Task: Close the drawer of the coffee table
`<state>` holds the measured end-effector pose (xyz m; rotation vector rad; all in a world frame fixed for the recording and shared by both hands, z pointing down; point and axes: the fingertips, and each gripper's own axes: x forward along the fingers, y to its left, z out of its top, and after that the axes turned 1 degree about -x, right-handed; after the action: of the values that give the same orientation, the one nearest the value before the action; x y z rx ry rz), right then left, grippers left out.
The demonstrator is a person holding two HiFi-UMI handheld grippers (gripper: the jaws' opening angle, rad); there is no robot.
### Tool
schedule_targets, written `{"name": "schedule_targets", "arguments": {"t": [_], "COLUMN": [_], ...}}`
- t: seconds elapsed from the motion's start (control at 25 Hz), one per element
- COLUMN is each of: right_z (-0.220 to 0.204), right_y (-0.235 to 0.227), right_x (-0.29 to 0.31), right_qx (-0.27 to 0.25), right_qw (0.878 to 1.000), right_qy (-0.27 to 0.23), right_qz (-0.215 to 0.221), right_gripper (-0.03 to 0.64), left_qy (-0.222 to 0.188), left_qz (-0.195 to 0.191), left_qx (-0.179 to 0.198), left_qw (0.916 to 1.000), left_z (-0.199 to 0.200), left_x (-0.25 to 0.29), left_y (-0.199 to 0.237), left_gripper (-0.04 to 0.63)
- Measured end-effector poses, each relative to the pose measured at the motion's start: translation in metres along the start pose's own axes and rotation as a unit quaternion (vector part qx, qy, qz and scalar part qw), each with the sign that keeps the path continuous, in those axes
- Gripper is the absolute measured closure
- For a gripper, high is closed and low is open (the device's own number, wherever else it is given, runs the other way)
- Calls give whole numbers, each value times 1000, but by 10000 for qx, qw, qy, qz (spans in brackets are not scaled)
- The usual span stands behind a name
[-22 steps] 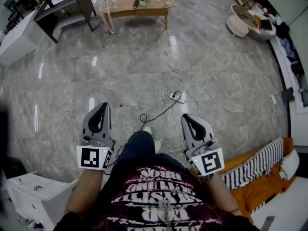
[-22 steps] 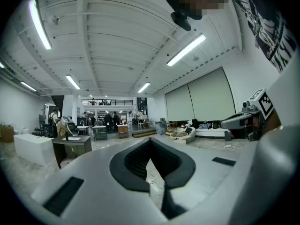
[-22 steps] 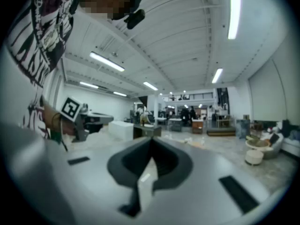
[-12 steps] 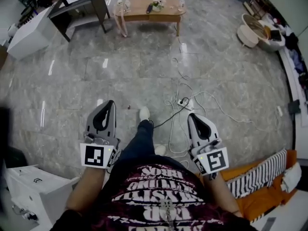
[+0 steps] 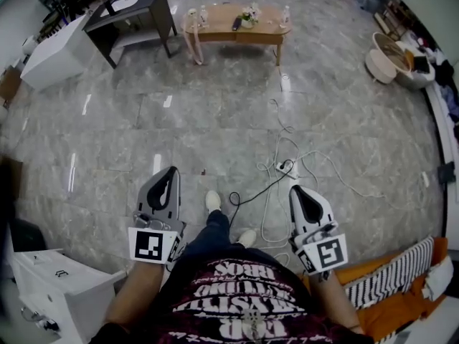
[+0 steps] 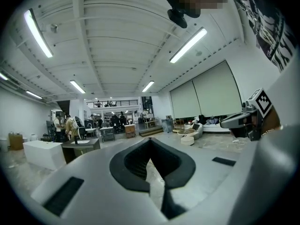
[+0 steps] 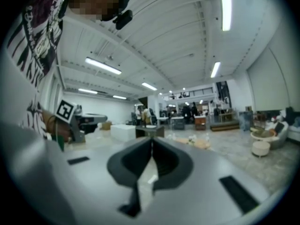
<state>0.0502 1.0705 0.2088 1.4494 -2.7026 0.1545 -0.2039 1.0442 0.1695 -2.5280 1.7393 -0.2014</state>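
1. The left gripper (image 5: 168, 174) and right gripper (image 5: 297, 190) are closed tight, holding nothing.
2. The coffee table (image 5: 240, 29) is far off across the floor (image 5: 215, 120).
3. I think the step is getting there; next, push its drawer in.

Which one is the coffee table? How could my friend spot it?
Look across the big grey marble floor to its far side, past the white power strip. The coffee table stands there, just right of a dark desk. It alone is pale wood, long and low, with small things on top.
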Motion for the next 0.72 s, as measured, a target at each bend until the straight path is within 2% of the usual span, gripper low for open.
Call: {"name": "schedule_targets", "arguments": {"t": [0.12, 0.32, 0.48, 0.72], "right_z": [2, -3, 4, 18], "right_y": [0, 0, -7, -4], "right_x": [23, 71, 113, 176], "right_qx": [-34, -71, -94, -278], "right_qw": [10000, 9997, 9994, 9986], "right_qy": [29, 216, 301, 397], "right_qz": [-5, 12, -106, -199], "right_gripper": [581, 581, 581, 581], "left_qy": [72, 157, 42, -9], "left_qz": [2, 32, -109, -239], "left_qx": [26, -152, -94, -322], "left_qw": [10000, 9998, 9999, 9992], "left_z": [-10, -29, -29, -40], "left_x": [15, 44, 77, 125], "left_y": [17, 55, 86, 138], "left_gripper": [571, 572, 571, 572]}}
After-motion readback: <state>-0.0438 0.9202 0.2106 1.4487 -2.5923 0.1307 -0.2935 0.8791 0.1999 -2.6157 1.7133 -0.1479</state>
